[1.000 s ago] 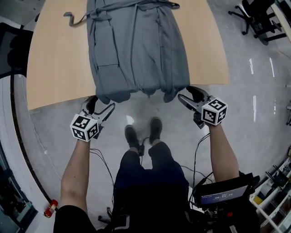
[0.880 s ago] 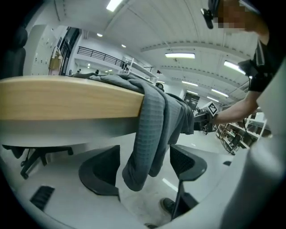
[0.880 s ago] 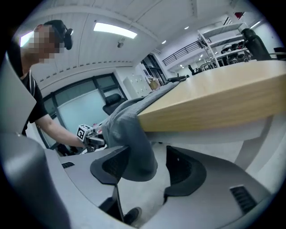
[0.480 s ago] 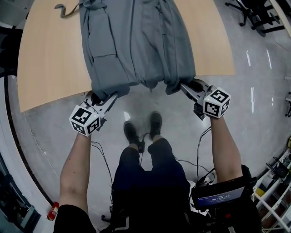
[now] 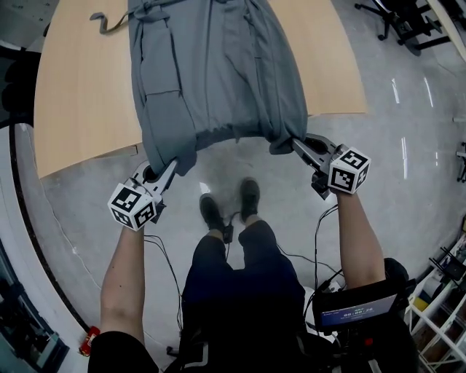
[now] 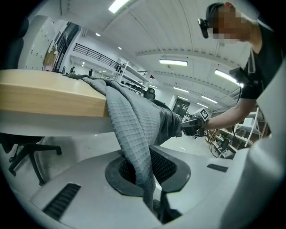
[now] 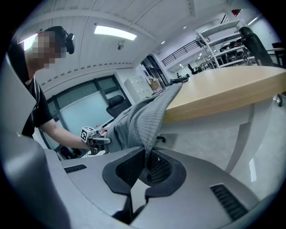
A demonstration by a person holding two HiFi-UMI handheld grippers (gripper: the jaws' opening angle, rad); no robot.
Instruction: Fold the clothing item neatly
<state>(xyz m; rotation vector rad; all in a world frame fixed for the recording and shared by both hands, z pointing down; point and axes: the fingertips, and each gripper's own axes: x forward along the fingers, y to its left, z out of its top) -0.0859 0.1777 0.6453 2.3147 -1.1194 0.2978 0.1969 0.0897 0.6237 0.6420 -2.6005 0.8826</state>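
A grey waffle-knit garment (image 5: 211, 73) lies along the wooden table (image 5: 80, 109), and its hem hangs over the near edge. My left gripper (image 5: 166, 169) is at the hem's left corner. Its jaws are closing, and the cloth (image 6: 134, 129) is pinched between the pads (image 6: 167, 167). My right gripper (image 5: 298, 144) is shut on the hem's right corner, where the fabric (image 7: 143, 120) runs down between its pads (image 7: 158, 167). The hem stretches between the two grippers, just off the table edge. Each gripper view shows the other gripper across the hem.
A loose belt end (image 5: 109, 22) lies on the table left of the garment. The person's feet (image 5: 229, 207) stand below the hem, with cables on the floor. Office chairs (image 5: 404, 22) stand at the far right, and another chair (image 6: 27, 152) sits under the table.
Both grippers have gone from open below the hanging hem to closed on its two corners. The hem now stretches between them, pulled slightly out from the table edge.
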